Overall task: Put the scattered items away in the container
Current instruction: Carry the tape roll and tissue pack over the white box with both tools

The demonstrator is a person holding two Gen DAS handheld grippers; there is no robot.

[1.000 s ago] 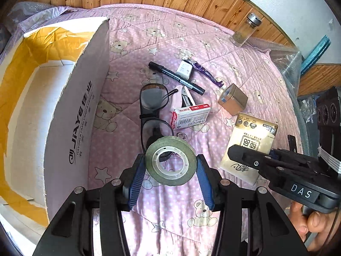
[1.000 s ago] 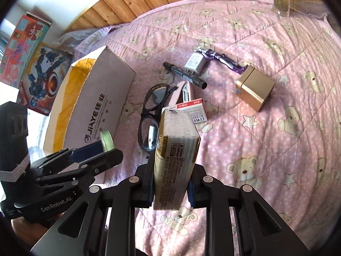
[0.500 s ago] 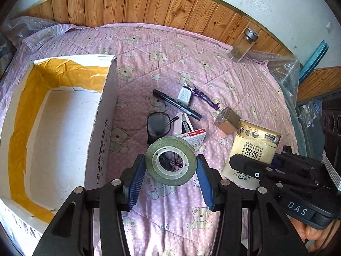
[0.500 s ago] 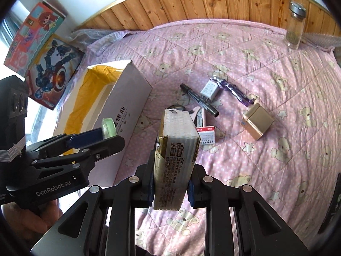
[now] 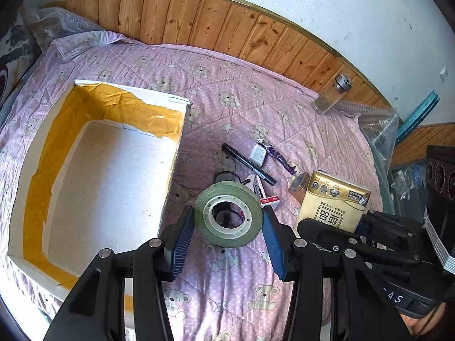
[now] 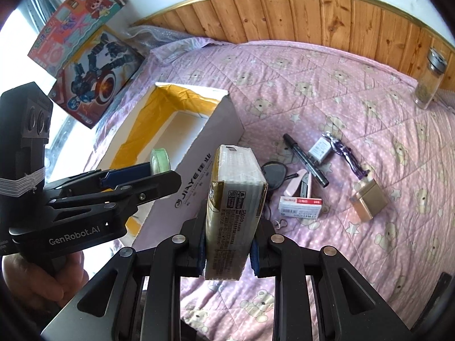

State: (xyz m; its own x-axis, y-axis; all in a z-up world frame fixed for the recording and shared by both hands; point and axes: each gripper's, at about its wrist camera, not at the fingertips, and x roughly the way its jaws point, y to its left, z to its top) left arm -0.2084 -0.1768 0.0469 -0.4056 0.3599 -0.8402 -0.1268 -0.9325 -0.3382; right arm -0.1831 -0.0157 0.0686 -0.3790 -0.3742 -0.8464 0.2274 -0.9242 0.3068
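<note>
1. Between your left gripper's [image 5: 227,228] two blue pads [image 5: 182,237] sits one roll of clear tape [image 5: 227,217], clamped by its rim and held up off the quilt, just right of the box's near wall.
2. Your right gripper [image 6: 227,251] is clenched on one gold tissue pack [image 6: 234,204], standing on end between its two fingers, in the air above the quilt and beside the box's printed side.
3. One container is in view: a white cardboard box [image 5: 170,153], open at the top, with yellow tape lining its inner walls; the part of its floor you can see holds nothing.
4. Scattered on the pink teddy-bear quilt [image 6: 327,85], to the right of the box, you have:
   - one black marker [image 6: 305,160], lying at a slant
   - one white charger plug [image 6: 320,150], just beside the marker
   - one purple figure-like trinket [image 6: 345,153], touching the plug's far side
   - one small gold box [image 6: 369,203], nearest the quilt's right part
   - one red-and-white staples box [image 6: 300,207]
   - one pink stapler [image 6: 304,183], just above the staples box
   - one pair of dark glasses [image 6: 274,174], partly hidden behind the tissue pack
5. One glass jar [image 6: 430,79] with a metal lid stands upright at the far edge, by the wooden panelling.
6. Two colourful toy boxes [image 6: 93,76] lean beyond the box's left side.
</note>
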